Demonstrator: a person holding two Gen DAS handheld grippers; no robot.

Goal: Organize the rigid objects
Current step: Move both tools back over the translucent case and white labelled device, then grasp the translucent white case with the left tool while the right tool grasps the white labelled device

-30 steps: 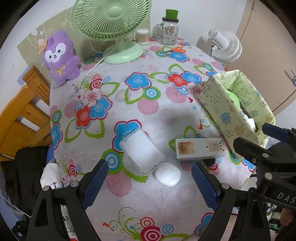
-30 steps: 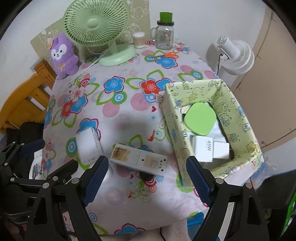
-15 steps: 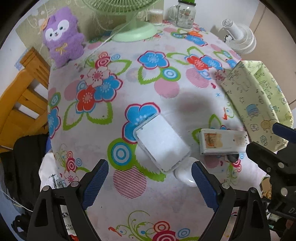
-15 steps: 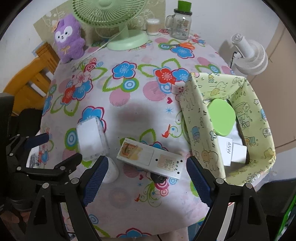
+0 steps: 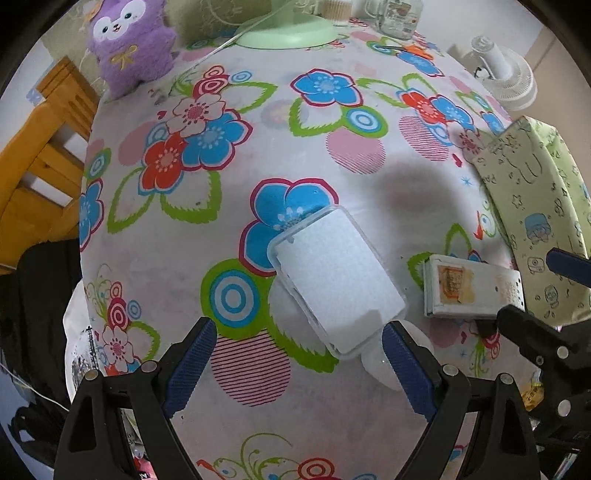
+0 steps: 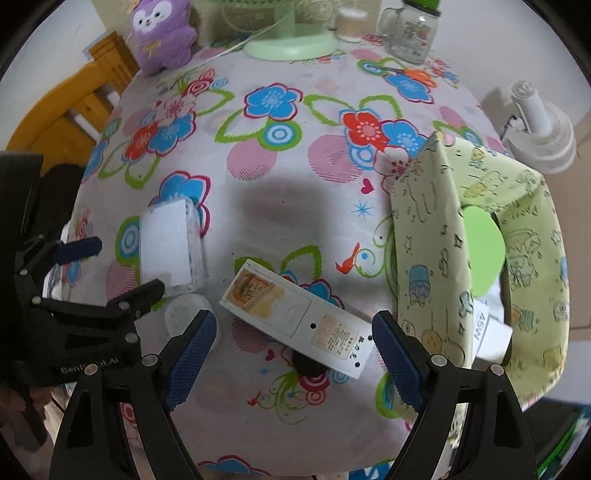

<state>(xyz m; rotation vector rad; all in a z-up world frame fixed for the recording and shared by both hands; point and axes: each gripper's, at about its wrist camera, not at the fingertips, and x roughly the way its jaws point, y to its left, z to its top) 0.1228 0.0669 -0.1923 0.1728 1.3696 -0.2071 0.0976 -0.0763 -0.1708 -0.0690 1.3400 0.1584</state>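
Observation:
A clear flat plastic case [image 5: 334,280] lies on the floral tablecloth, its near end between my open left gripper's [image 5: 295,363] fingers. It shows in the right wrist view too [image 6: 170,245]. A small white rounded object [image 5: 380,369] lies partly under the case's near corner, beside the right finger. A long white power strip [image 6: 295,314] with yellowed labels lies just ahead of my open right gripper [image 6: 293,354]; it also shows in the left wrist view [image 5: 472,291]. A green patterned fabric bin [image 6: 480,258] to the right holds a green lid [image 6: 484,236] and a white charger [image 6: 491,330].
A purple plush toy [image 6: 162,33], a green fan base [image 6: 291,46], a glass jar [image 6: 412,31] and a small cup [image 6: 349,24] stand at the table's far edge. A white fan [image 6: 541,133] stands off the right side. A wooden chair [image 5: 40,147] is on the left.
Both grippers have moved lower and closer to the table. The left gripper now straddles the near end of the clear case; the right gripper has closed in on the power strip.

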